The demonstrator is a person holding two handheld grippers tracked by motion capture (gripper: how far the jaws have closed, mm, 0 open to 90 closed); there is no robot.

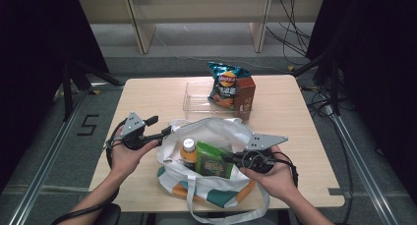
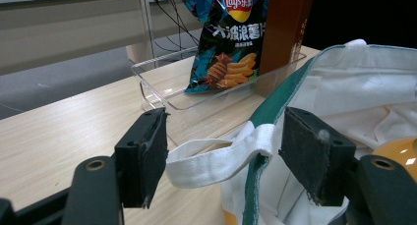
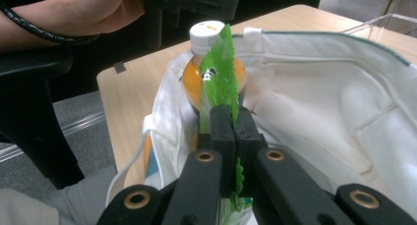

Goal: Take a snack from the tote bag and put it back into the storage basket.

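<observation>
A white tote bag (image 1: 216, 126) with green trim lies open near the table's front edge. Inside stand an orange juice bottle (image 1: 188, 151) and a green snack packet (image 1: 215, 161). My right gripper (image 1: 228, 159) reaches into the bag from the right and is shut on the green packet (image 3: 223, 72), with its jaws pinching the packet's edge just in front of the bottle (image 3: 194, 77). At the bag's left rim my left gripper (image 1: 164, 131) stands open. The white bag strap (image 2: 211, 161) and green-edged rim lie between its pads (image 2: 147, 151), which stand far apart.
A clear plastic tray (image 1: 196, 99) sits at the back of the wooden table (image 1: 295, 136). It holds a Lay's chips bag (image 1: 223, 85) and a brown box (image 1: 244, 95) at its right end. Black frame legs and cables stand beyond the table.
</observation>
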